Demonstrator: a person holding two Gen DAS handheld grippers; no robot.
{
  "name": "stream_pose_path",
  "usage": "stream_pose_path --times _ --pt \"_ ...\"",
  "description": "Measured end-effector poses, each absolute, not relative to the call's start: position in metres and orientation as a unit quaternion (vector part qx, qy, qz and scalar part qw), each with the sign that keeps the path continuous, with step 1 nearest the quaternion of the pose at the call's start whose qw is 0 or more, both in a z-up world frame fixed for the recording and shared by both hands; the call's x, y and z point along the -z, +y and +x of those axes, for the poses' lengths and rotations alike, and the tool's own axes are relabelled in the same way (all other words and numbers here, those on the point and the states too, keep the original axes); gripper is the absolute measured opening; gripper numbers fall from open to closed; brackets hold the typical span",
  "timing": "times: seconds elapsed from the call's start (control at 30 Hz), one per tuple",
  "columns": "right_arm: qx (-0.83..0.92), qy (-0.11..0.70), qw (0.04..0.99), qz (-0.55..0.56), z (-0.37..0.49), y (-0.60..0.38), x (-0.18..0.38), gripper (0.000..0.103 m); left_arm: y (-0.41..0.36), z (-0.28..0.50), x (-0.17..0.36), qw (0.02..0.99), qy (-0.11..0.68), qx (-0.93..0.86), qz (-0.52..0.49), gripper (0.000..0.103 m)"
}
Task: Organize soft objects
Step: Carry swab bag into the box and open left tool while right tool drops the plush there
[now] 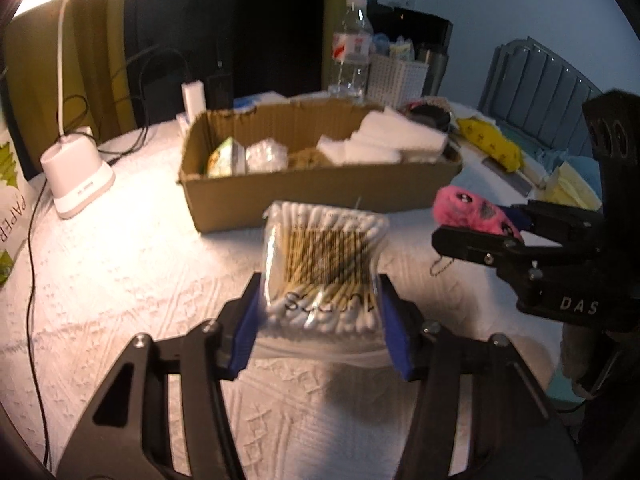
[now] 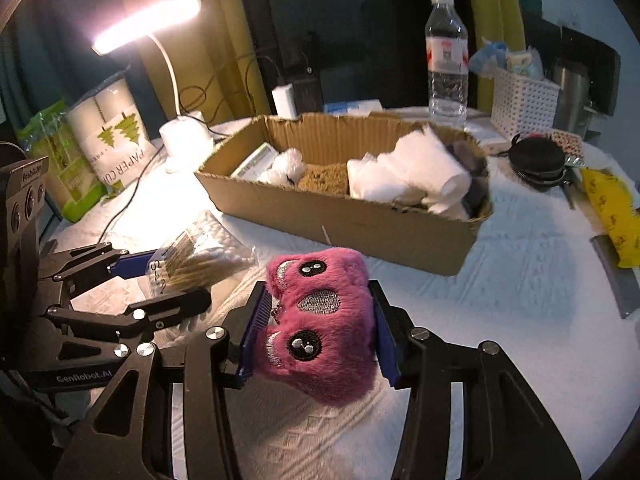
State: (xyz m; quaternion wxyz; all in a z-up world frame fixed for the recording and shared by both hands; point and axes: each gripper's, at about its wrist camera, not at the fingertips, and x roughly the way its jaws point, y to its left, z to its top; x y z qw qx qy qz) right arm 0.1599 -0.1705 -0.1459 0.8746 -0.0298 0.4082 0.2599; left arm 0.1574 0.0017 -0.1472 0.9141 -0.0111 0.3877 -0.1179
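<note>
A: Plush [image 2: 320, 320] is hanging clamped in the right gripper [image 2: 316, 320], swabs [image 1: 320, 272] pinched in the left gripper [image 1: 320, 320], both above the table [image 1: 120, 280].
B: Box [image 2: 360, 220] near the far edge is already holding several soft things; these two are waiting.

White embossed table cover [image 2: 500, 280] bears 1 cardboard box [image 2: 360, 220], 1 desk lamp base [image 1: 76, 176], 1 water bottle [image 2: 447, 60], 1 white perforated basket [image 2: 522, 102], 1 black pouch [image 2: 536, 160].
</note>
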Motion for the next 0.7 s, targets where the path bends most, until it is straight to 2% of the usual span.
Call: stream_pose_path --times 0.7 --pt "-0.257 0.352 0.900 -0.025 0.184 -0.187 0.092 0.051 0.003 0.185 0.065 0.947 0.294 0.131 -0.005 0.055"
